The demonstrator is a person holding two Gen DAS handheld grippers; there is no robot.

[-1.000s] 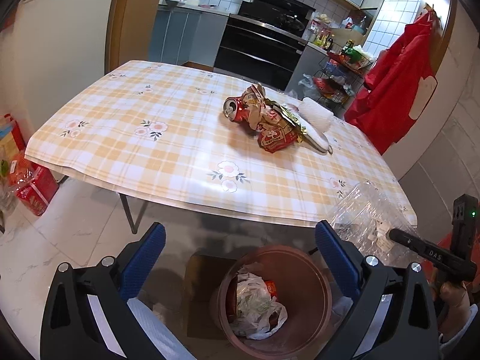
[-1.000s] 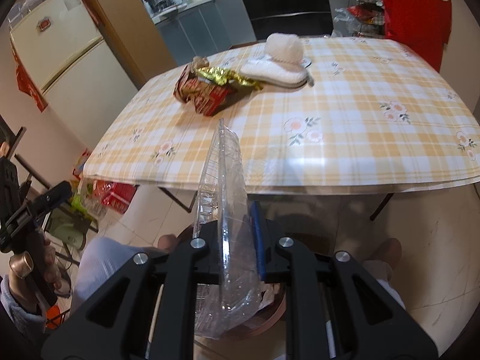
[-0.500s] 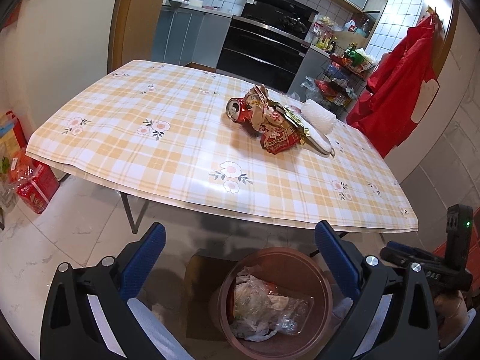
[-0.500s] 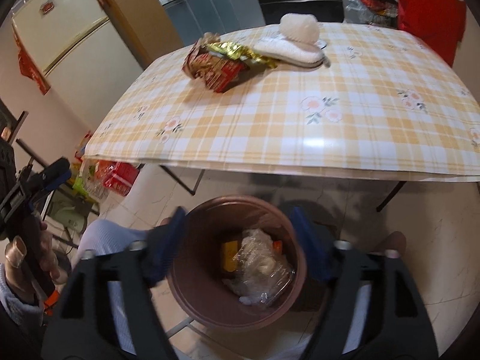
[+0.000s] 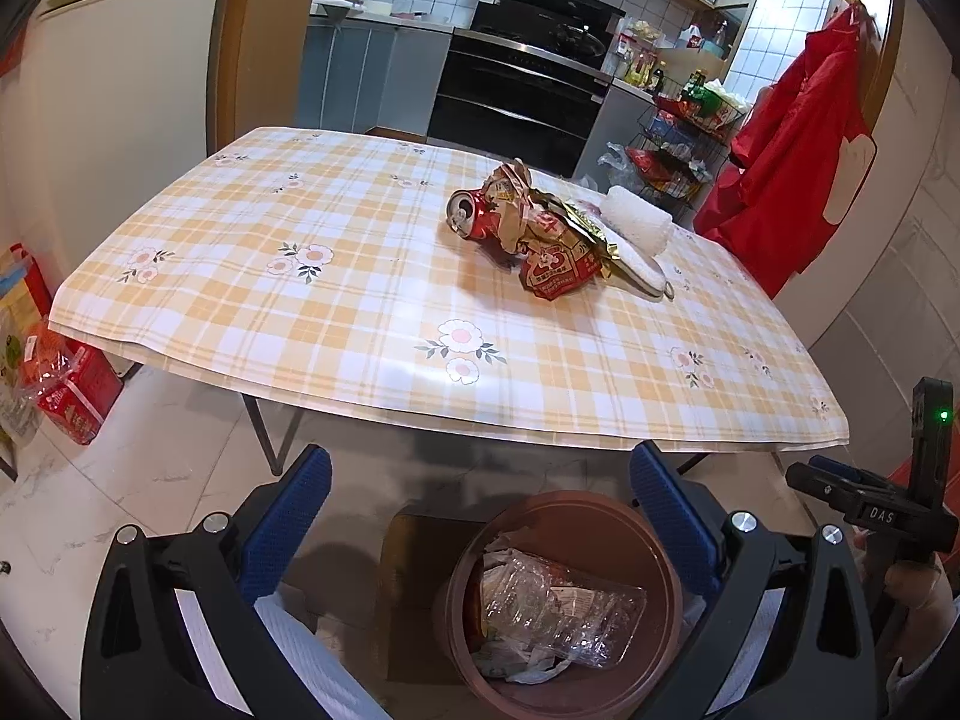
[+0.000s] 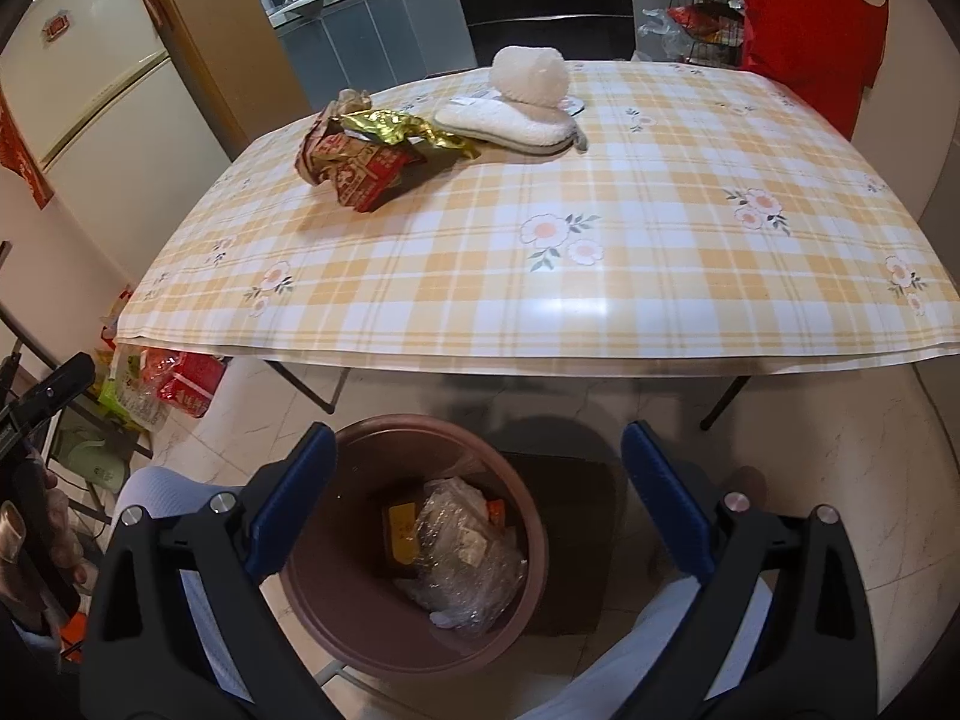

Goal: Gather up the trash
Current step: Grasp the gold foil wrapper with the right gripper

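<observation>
Plaid table (image 6: 600, 300) overhangs brown bin (image 6: 372, 648) (slipper (image 6: 504, 126) beyond).

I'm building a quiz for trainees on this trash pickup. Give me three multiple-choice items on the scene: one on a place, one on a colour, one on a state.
1. Where does the clear plastic wrapper lie?
A. on the table
B. in the bin
C. on the floor

2. What colour is the bin?
A. brown
B. green
C. white

3. How do the jaws of the right hand-held gripper stand?
A. shut on a can
B. shut, empty
C. open, empty

Answers:
1 B: the clear plastic wrapper rests inside the bin.
2 A: its wall is brown.
3 C: the right hand-held gripper has just been opening, with nothing between its pads.
</observation>
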